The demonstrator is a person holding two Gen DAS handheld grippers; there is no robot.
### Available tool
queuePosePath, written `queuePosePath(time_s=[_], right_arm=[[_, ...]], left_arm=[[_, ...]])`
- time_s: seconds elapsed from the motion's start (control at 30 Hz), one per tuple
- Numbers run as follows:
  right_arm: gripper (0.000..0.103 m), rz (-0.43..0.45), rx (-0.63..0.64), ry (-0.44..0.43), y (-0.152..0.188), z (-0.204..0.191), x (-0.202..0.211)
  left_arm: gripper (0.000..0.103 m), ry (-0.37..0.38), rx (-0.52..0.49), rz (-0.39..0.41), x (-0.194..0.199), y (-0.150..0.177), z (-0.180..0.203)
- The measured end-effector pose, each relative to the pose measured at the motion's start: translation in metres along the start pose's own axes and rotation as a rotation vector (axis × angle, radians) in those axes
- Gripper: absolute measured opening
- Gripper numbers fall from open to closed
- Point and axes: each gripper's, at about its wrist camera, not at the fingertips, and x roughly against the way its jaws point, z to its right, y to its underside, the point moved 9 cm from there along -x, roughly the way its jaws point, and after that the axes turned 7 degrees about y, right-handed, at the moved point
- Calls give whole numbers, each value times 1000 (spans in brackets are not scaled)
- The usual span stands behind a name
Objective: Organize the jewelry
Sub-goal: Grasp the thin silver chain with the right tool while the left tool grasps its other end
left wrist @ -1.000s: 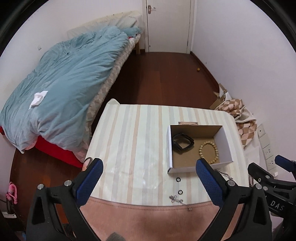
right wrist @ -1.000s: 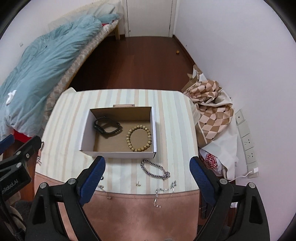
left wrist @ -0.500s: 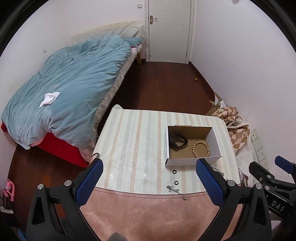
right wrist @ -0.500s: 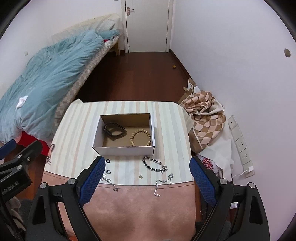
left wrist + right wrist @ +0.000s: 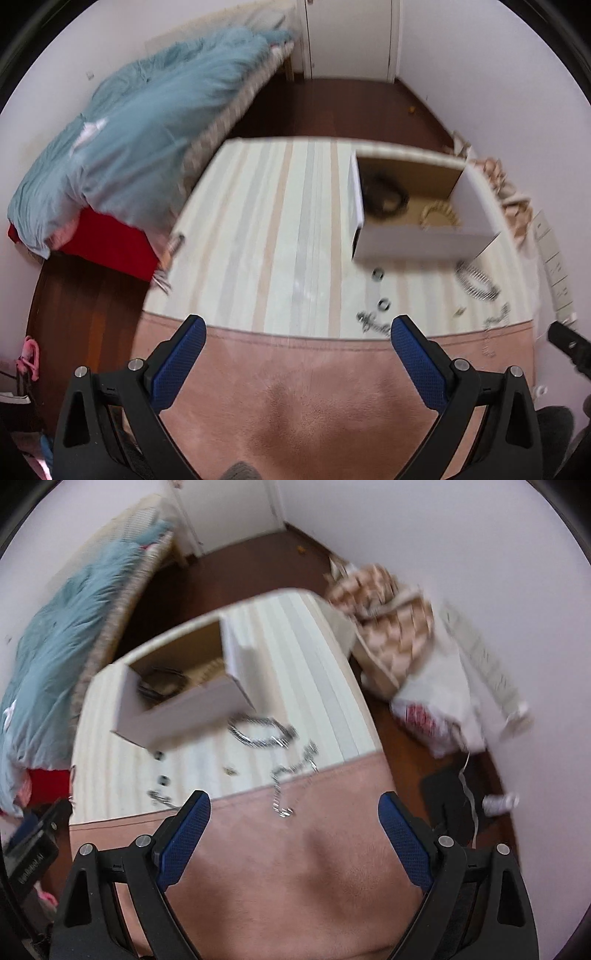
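An open cardboard box (image 5: 421,242) (image 5: 184,710) stands on the striped table and holds a black band (image 5: 386,197) and a beaded bracelet (image 5: 439,214). In front of it lie a silver chain bracelet (image 5: 262,731) (image 5: 476,286), a thin chain (image 5: 291,775), two small rings (image 5: 380,290) and an earring (image 5: 373,319). My left gripper (image 5: 295,354) is open and empty above the table's pink front edge. My right gripper (image 5: 293,829) is open and empty, just short of the thin chain. Both views are blurred.
A bed with a blue duvet (image 5: 147,122) stands left of the table. A checked cloth and bags (image 5: 399,627) lie on the floor at the right by the wall. A wall socket strip (image 5: 554,258) is at the right. The door (image 5: 351,37) is at the back.
Both grippers have dropped lower and closer to the table's front edge; the right one has tilted and swung right. Nothing has been picked up.
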Motion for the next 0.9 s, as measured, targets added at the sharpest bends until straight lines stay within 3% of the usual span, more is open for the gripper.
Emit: queuePosePath(time_s=[0.23, 0.3, 0.5, 0.63, 0.67, 0.73, 0.9], right_arm=[[69, -66, 27, 4, 15, 4, -56], [68, -68, 46, 7, 18, -2, -65], [47, -59, 94, 23, 26, -17, -84], [34, 0, 154, 82, 28, -27, -85], [17, 9, 168, 69, 29, -31, -84], [1, 7, 174, 49, 30, -38, -83], [1, -15, 102, -1, 35, -27, -79]], left_arm=[[102, -23, 8, -99, -46, 27, 2], [102, -29, 1, -118, -53, 33, 3], [102, -57, 16, -140, -62, 38, -7], [102, -63, 24, -149, -64, 39, -11], [102, -60, 24, -149, -65, 39, -11], [102, -39, 21, -154, -65, 41, -5], [102, 77, -2, -145, -61, 43, 29]])
